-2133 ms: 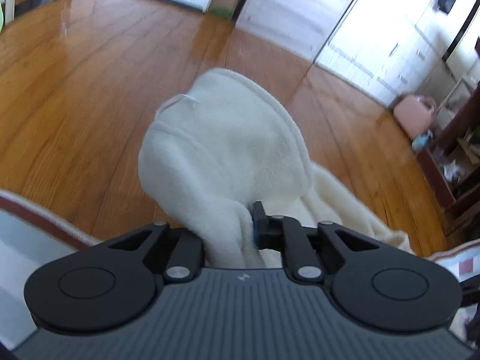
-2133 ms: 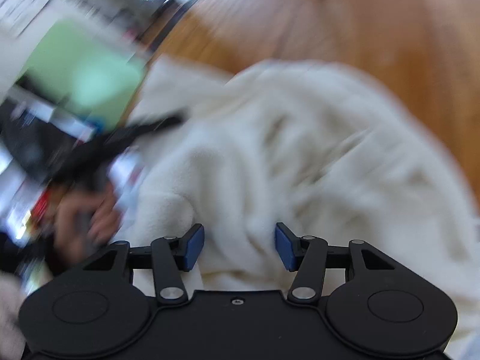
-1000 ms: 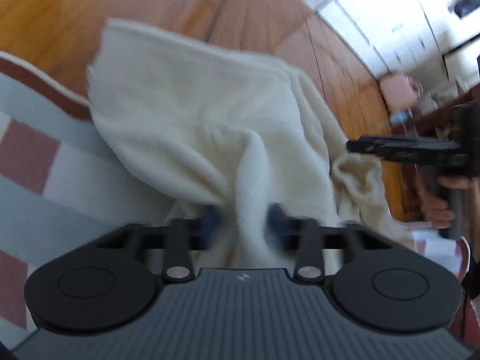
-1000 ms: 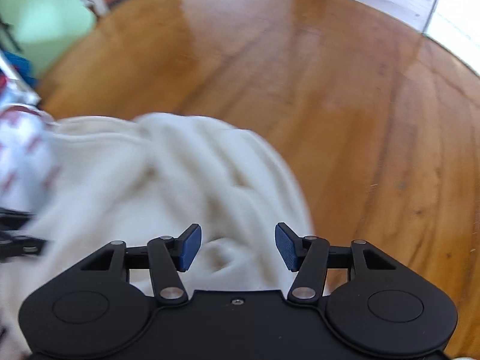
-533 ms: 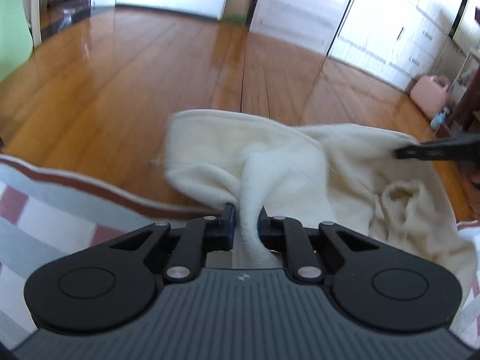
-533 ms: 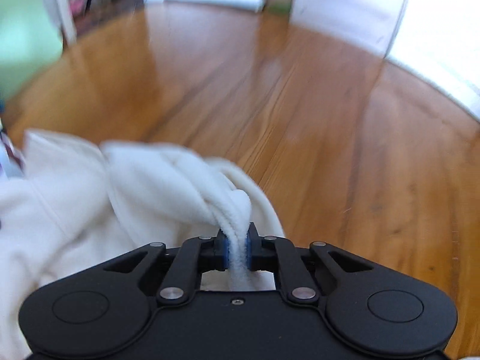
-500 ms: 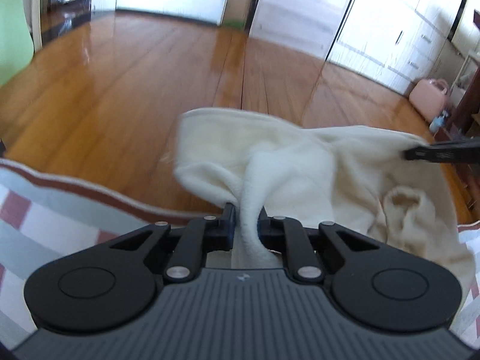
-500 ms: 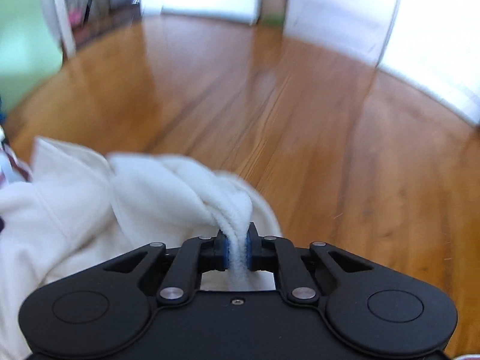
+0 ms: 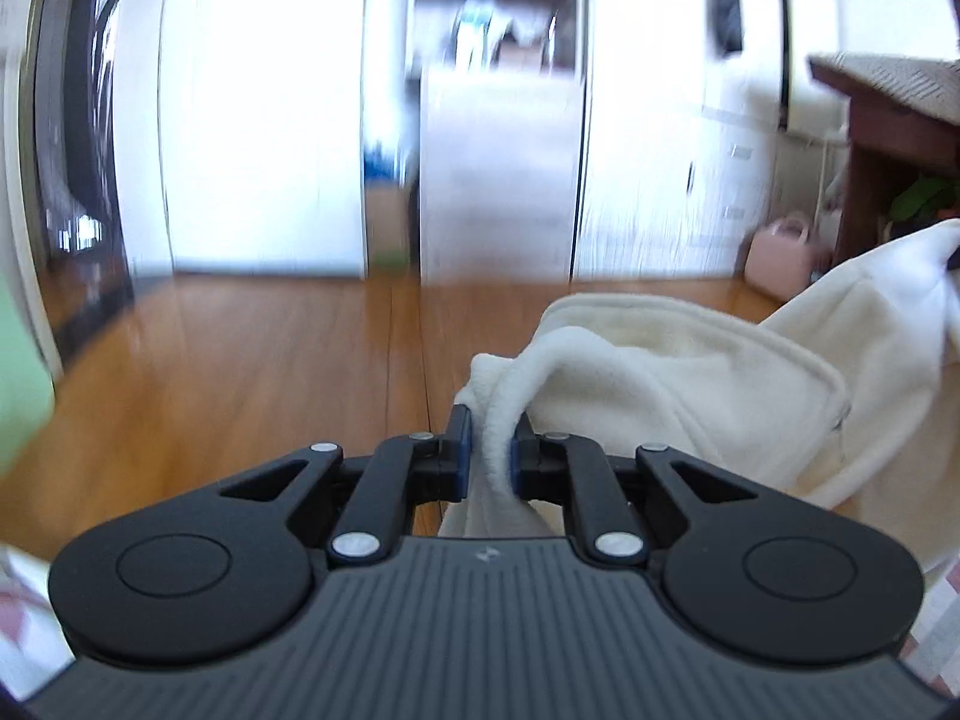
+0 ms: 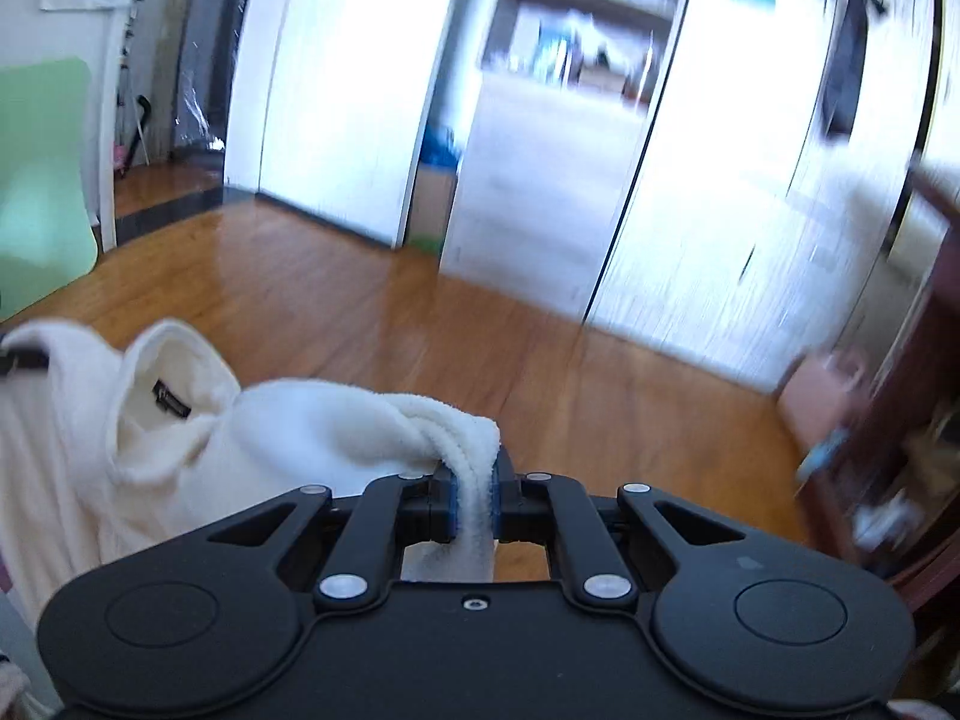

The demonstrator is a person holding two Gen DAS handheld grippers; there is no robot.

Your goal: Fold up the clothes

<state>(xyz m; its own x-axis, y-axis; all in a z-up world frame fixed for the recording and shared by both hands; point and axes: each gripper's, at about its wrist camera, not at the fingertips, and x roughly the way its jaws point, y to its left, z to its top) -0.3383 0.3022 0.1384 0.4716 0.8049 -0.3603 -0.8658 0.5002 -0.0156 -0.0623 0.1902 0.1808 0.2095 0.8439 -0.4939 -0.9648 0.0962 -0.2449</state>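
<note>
The cream fleece top [image 9: 708, 384] is hanging in the air between the two tools, its collar with the dark label [image 10: 171, 405] sagging open off to the left of the right gripper [image 10: 474, 501], which is pinching a rolled edge of it tight. The left gripper [image 9: 491, 462] is likewise pressed together on a thick fold, the rest draping away to its right, probably so the garment is stretching out flat before folding. Ahead of both, only the wooden floor [image 9: 252, 372] and white cupboards [image 10: 720, 180] are showing, nothing blocking them.
</note>
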